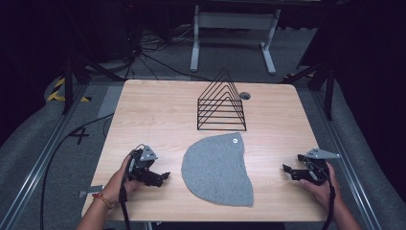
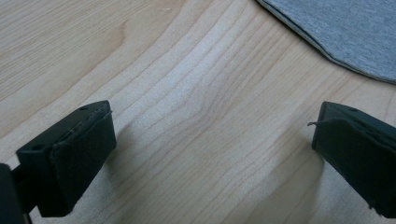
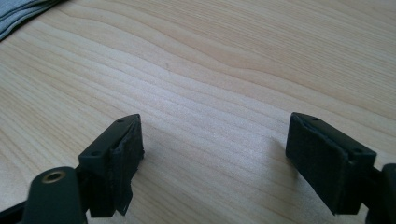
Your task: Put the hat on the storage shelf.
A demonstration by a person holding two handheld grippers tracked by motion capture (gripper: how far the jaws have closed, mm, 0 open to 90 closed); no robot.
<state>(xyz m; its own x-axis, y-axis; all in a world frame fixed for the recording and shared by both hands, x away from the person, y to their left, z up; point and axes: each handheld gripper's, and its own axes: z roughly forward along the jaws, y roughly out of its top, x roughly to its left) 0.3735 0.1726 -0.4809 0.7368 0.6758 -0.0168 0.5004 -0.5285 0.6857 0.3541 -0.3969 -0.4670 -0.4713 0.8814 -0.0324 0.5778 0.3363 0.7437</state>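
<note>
Both my claws, left gripper [image 1: 165, 175] and right gripper [image 1: 286, 168], spread wide and empty either side of grey felt mat [image 1: 216, 168] lying mid-table: looks light, floppy, so pinch a thin edge

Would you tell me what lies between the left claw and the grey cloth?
Nothing: bare wooden table separates the left claw from the grey cloth, as the high view shows.

I saw the pale wooden table [image 1: 143, 110] carrying a grey felt piece [image 1: 215, 165] near its middle and a black wire rack [image 1: 221, 103] just beyond it.
</note>
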